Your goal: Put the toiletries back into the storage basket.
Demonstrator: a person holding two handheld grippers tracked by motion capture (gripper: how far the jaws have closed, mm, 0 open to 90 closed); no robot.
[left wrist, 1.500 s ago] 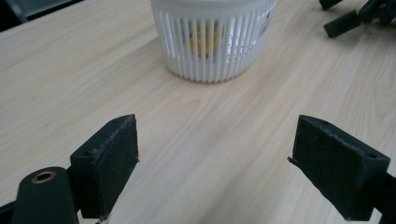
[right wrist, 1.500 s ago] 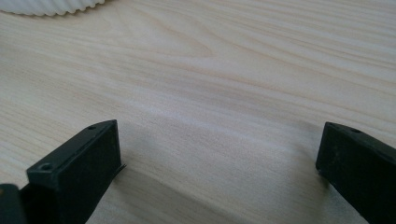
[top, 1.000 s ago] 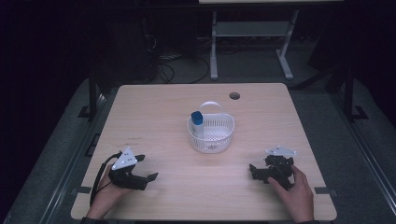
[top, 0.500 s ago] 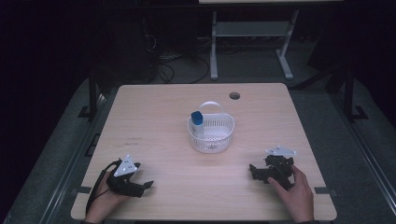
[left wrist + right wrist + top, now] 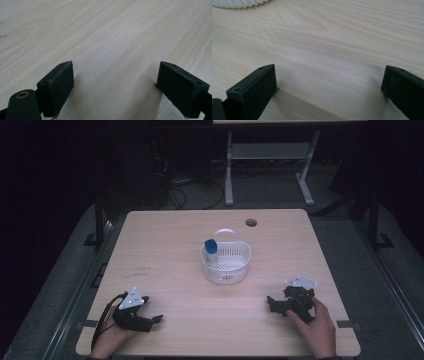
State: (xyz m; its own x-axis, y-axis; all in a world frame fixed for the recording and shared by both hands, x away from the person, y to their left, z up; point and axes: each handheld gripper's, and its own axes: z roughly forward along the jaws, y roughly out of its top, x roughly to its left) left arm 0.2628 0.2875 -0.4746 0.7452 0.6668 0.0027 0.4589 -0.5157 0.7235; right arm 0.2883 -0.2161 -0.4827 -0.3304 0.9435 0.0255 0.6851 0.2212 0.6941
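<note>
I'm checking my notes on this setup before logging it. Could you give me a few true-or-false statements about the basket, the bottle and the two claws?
1. The blue-capped bottle stands inside the white basket. True.
2. The left claw is clamped on the basket's handle. False: it rests open near the table's front edge, holding nothing.
3. The right claw has its jaws apart. True.
4. The basket sits at the table's front left corner. False: it stands near the middle.
</note>
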